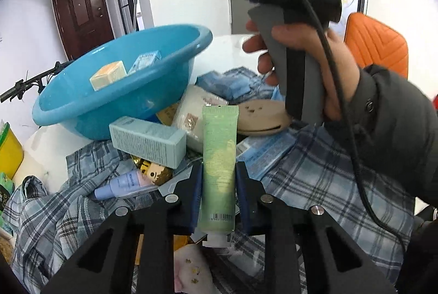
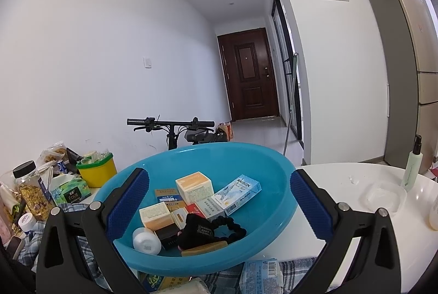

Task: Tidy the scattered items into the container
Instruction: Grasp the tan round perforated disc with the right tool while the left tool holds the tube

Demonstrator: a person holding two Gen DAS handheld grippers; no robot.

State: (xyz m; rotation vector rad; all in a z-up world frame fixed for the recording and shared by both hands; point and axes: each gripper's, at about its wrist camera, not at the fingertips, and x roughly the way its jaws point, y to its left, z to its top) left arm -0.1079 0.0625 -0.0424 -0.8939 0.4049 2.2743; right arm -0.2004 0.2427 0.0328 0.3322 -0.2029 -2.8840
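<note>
My left gripper [image 1: 219, 173] is shut on a pale green tube [image 1: 219, 146], held upright between its blue pads with the white cap toward the camera. A blue basin [image 1: 82, 107] stands beyond, to the left. Around the tube a light-blue box [image 1: 147, 140], a purple bottle [image 1: 123, 184], a round beige compact [image 1: 260, 116] and blue packets [image 1: 232, 83] lie on a plaid cloth [image 1: 314, 170]. My right gripper [image 2: 217, 179] is open above the near side of the basin [image 2: 273, 233]. Inside lie several boxes, a RAISON box [image 2: 238, 195], a black scrunchie [image 2: 208, 231] and a white jar [image 2: 146, 239].
A hand [image 1: 301, 47] holds the right gripper's handle high over the pile. A yellow tub [image 2: 95, 170], tissue pack [image 2: 72, 191] and grain jar [image 2: 30, 190] crowd the left. A green bottle [image 2: 412, 168] and clear container [image 2: 383, 196] stand right. An orange chair [image 1: 377, 47] stands behind.
</note>
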